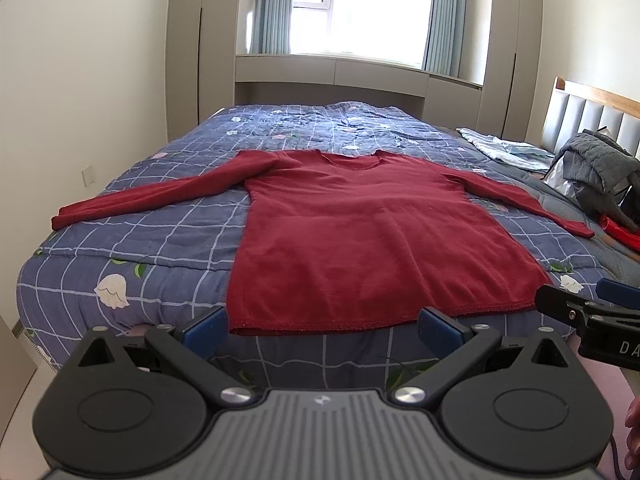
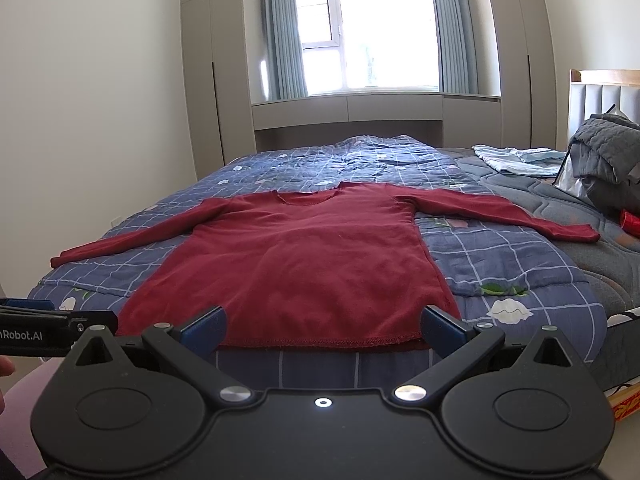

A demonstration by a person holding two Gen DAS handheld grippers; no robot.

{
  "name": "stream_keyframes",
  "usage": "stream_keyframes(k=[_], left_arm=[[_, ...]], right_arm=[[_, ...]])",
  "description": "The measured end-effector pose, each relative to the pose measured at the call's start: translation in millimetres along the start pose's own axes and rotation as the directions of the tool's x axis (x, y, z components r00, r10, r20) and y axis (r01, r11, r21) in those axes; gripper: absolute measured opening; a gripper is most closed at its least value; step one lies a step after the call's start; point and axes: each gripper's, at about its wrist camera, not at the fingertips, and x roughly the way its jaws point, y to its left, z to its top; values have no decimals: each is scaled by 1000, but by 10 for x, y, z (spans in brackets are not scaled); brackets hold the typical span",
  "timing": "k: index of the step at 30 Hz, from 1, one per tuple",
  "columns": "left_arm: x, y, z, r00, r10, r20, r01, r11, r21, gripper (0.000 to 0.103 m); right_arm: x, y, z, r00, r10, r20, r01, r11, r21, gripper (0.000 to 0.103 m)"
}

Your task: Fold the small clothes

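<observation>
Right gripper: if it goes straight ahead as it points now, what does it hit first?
Most likely the bottom hem of the red sweater at the bed's near edge. The right gripper is open, empty; depth is unclear.

We hold the left gripper (image 1: 320,326) before the bed's foot, its blue-padded fingers (image 1: 204,326) spread wide and clear of the hem; the dark red long-sleeved sweater (image 1: 360,240) lies flat on the blue checked quilt (image 1: 160,240), both sleeves stretched outward, neckline toward the window (image 1: 360,4); the right gripper (image 1: 588,312) enters at the right edge; a grey quilted jacket (image 1: 596,164) is heaped by the headboard (image 1: 592,116).
</observation>
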Motion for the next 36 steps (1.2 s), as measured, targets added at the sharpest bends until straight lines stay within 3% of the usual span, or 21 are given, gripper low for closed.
stream_keyframes(k=[36], left_arm=[[11,13,9,1000,5,-2,-5,1000,-10,103]], right_arm=[[29,-4,-10,1000,-2,-5,2,1000,1,103]])
